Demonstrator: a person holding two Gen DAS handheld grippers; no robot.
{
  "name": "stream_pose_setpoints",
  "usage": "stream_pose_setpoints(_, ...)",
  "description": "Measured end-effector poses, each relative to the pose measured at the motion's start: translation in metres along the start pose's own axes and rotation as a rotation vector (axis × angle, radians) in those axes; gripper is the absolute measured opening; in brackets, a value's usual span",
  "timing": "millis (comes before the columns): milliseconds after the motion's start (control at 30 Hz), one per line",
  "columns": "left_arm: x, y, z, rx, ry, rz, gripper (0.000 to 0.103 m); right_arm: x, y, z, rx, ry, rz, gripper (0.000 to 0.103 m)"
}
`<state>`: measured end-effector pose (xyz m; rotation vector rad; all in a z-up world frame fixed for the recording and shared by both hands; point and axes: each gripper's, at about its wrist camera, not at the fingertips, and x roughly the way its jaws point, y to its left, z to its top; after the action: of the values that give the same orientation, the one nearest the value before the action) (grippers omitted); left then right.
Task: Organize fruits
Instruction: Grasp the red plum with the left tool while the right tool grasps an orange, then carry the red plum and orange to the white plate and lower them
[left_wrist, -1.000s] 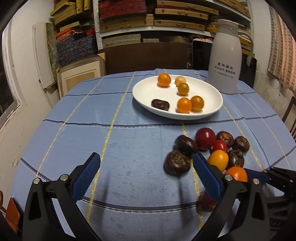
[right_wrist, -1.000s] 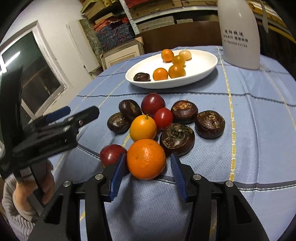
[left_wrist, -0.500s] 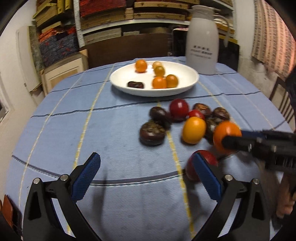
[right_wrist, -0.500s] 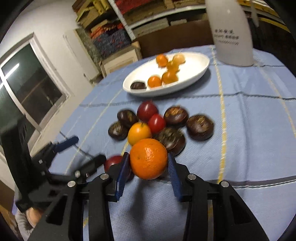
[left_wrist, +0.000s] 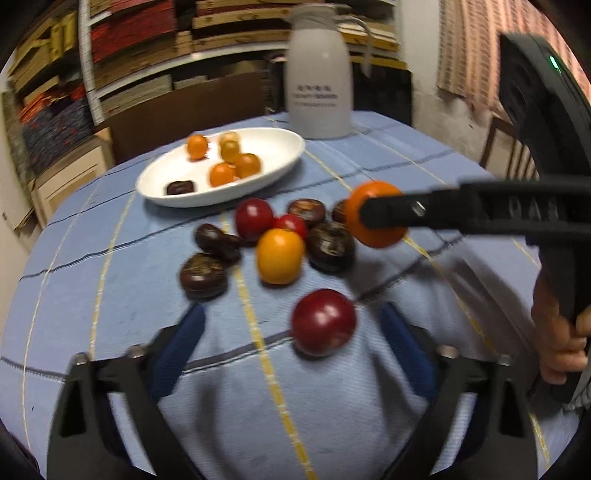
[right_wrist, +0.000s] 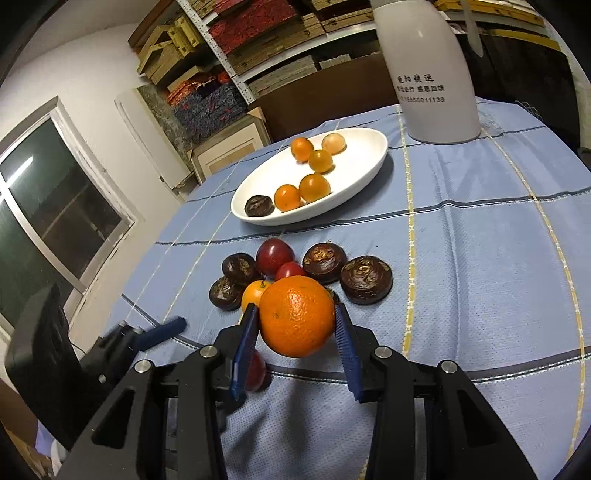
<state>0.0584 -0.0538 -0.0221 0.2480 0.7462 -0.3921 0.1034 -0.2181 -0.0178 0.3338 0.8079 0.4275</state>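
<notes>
My right gripper (right_wrist: 295, 332) is shut on a large orange (right_wrist: 297, 306) and holds it just above the loose pile; the orange (left_wrist: 373, 218) also shows from the side in the left wrist view. My left gripper (left_wrist: 291, 312) points down at a red plum (left_wrist: 323, 321) that lies on the cloth between its blue fingers (left_wrist: 181, 343). The jaws are closing, with gaps still on both sides of the plum. The white plate (left_wrist: 280, 147) farther back holds several small orange fruits and one dark water chestnut.
The pile holds a yellow-orange fruit (left_wrist: 279, 254), another red plum (left_wrist: 253, 218), a small tomato (left_wrist: 291, 223) and several dark water chestnuts (right_wrist: 365, 278). A white jug (right_wrist: 432, 74) stands behind the plate. A hand (left_wrist: 557, 332) grips the right tool.
My left gripper swung right to the red plum and its fingers narrowed around it. My right gripper closed on the orange and raised it slightly off the cloth.
</notes>
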Motion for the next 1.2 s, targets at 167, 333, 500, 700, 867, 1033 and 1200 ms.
stream_pose_setpoints(167,0.015,-0.002,0.001,-0.006,0.06,-0.044,0.052,0.001,-0.002,0.001,0.011,0.003,-0.003,0.042)
stream_pose_setpoints(333,0.02,0.004,0.001,-0.047,0.081,-0.107,0.04,0.001,-0.002,0.0,0.008,0.002,-0.006,0.042)
stream_pose_setpoints(500,0.013,0.007,0.002,-0.063,0.059,-0.102,0.04,0.001,-0.006,0.001,0.023,0.001,-0.02,0.042)
stream_pose_setpoints(700,0.001,0.044,0.031,-0.133,0.005,-0.036,0.04,-0.005,-0.012,0.01,0.036,-0.027,-0.048,0.042)
stream_pose_setpoints(867,0.013,0.088,0.082,-0.193,-0.04,0.013,0.04,-0.004,-0.006,0.048,-0.028,-0.042,-0.118,0.042)
stream_pose_setpoints(1033,0.053,0.131,0.121,-0.308,-0.042,0.007,0.04,0.025,-0.01,0.102,-0.017,-0.071,-0.125,0.042)
stream_pose_setpoints(1200,0.1,0.158,0.138,-0.352,-0.001,0.03,0.04,0.078,-0.019,0.13,0.001,-0.047,-0.133,0.042)
